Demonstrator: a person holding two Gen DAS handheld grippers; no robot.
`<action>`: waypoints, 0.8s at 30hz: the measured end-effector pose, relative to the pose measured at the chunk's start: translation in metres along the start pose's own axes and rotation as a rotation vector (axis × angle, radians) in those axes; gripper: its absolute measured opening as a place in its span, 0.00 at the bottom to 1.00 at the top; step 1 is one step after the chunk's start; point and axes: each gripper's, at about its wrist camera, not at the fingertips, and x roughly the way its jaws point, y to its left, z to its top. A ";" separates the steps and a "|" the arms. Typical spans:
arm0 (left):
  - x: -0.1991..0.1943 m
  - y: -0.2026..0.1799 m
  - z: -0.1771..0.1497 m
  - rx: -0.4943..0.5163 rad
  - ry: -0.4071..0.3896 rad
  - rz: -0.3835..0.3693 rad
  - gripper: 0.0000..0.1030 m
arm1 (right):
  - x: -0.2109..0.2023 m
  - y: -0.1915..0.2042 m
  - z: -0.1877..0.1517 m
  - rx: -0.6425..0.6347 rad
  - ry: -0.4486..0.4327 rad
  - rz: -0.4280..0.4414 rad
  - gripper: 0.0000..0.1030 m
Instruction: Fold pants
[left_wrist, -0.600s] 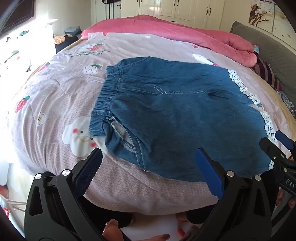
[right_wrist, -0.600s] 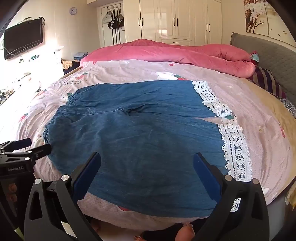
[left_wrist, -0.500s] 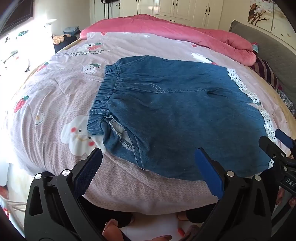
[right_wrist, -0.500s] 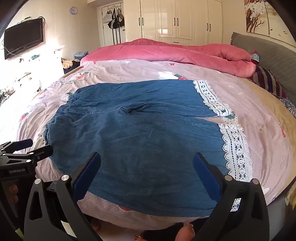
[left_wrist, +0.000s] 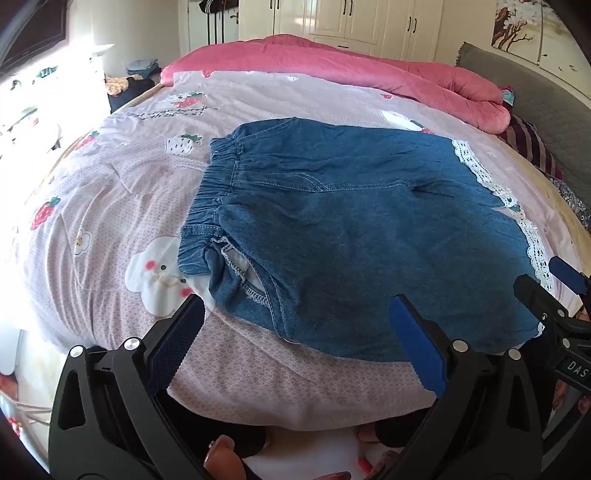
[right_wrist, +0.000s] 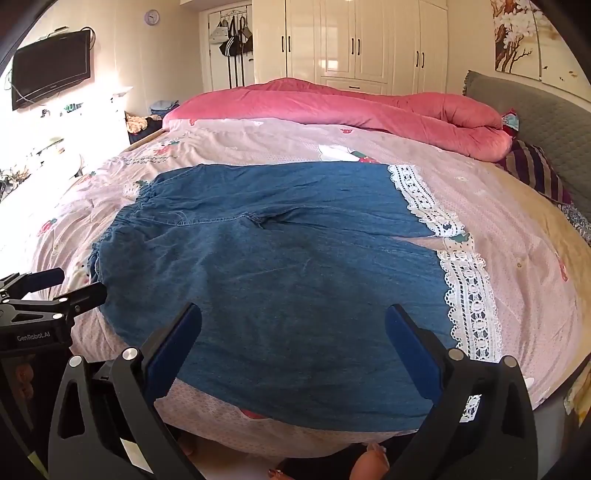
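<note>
Blue denim pants (left_wrist: 354, 236) (right_wrist: 280, 273) lie spread flat on the bed, their elastic waistband (left_wrist: 210, 192) to the left and white lace leg hems (right_wrist: 465, 291) to the right. My left gripper (left_wrist: 295, 332) hovers open above the near edge by the waistband corner, nothing between its blue pads. Over the near leg's lower edge my right gripper (right_wrist: 291, 343) hangs open too, holding nothing. Each gripper shows at the side of the other's view: right gripper (left_wrist: 554, 295), left gripper (right_wrist: 48, 295).
A pink printed bedsheet (left_wrist: 110, 206) covers the bed. A rolled pink quilt (right_wrist: 354, 107) lies along the far side, a striped pillow (right_wrist: 532, 170) and grey headboard (right_wrist: 543, 107) at the right. The person's feet (right_wrist: 369, 461) show below the bed's near edge.
Both grippers have drawn back and tilted up a little, so the pants sit lower in the views. Both stay open. The pants have not moved.
</note>
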 end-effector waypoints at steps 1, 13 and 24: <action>0.000 0.000 0.000 0.001 0.000 -0.001 0.91 | 0.000 0.000 0.000 0.000 0.000 0.001 0.96; -0.003 -0.003 0.002 0.013 -0.010 0.005 0.91 | -0.001 0.001 0.001 -0.003 -0.002 -0.002 0.96; -0.005 -0.003 0.002 0.016 -0.020 0.006 0.91 | 0.000 0.001 0.003 -0.004 0.005 0.001 0.96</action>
